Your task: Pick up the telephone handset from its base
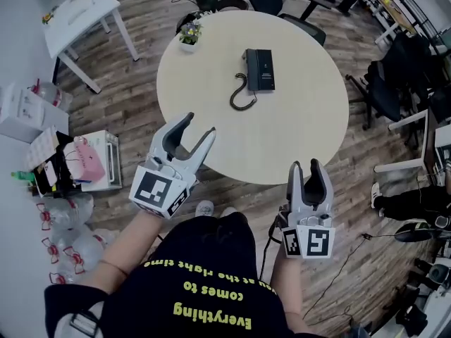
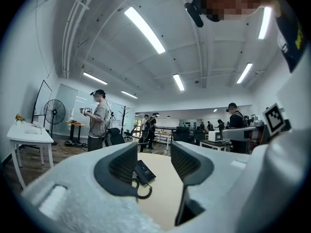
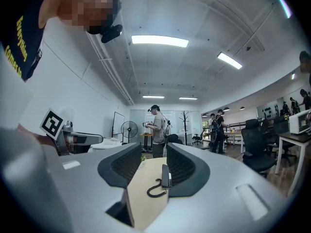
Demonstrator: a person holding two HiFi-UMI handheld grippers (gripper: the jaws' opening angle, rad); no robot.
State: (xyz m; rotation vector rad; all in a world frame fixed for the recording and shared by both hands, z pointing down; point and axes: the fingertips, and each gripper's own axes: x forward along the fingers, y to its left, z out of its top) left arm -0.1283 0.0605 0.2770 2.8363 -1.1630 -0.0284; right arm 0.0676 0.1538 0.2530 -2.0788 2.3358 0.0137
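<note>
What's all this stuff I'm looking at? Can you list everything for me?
round table: one, cream, middle of the room
telephone: one, black, on the table's far half, coiled cord on its near side
potted plant: one, green in a white pot, table's far left edge
side table: one, white, far left
office chairs: several, black, beyond and right of the table
plastic bottles: several, clear, floor at near left
fan: one, black, by the far wall
people: several, standing in the background
left tongs: one, white, open, empty
right tongs: one, white, open, empty
</note>
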